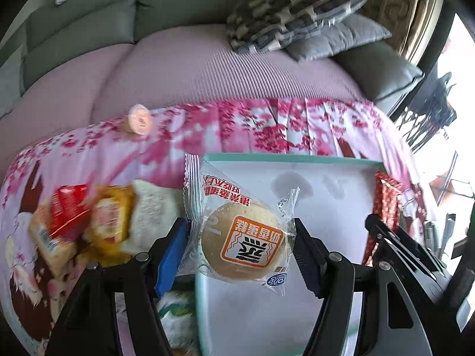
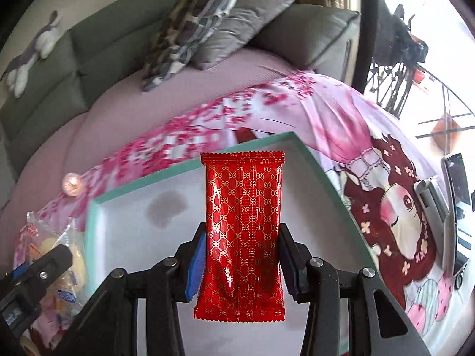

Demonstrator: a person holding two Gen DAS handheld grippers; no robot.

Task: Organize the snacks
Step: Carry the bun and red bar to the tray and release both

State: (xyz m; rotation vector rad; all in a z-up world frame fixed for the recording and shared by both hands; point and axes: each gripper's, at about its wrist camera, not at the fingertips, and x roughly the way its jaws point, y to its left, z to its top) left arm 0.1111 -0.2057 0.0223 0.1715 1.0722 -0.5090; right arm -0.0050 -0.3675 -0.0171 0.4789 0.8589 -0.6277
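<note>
In the left wrist view my left gripper point(image 1: 237, 228) is shut on a round cake point(image 1: 246, 249) in a clear wrapper with an orange label. It hangs over the near left part of a white tray point(image 1: 326, 207) with a teal rim. In the right wrist view my right gripper point(image 2: 242, 234) is shut on a red packet point(image 2: 243, 222) with a gold pattern, held upright over the tray point(image 2: 133, 237). The left view also catches this red packet point(image 1: 386, 198) at the tray's right edge. The left gripper point(image 2: 44, 264) shows at the lower left of the right view.
A pile of wrapped snacks point(image 1: 89, 222) lies on the pink blossom cloth left of the tray. A small pink cup point(image 1: 139, 123) sits near the cloth's far edge. Beyond it is a sofa with pillows point(image 1: 297, 14). A phone on a stand point(image 2: 457, 201) is at the right.
</note>
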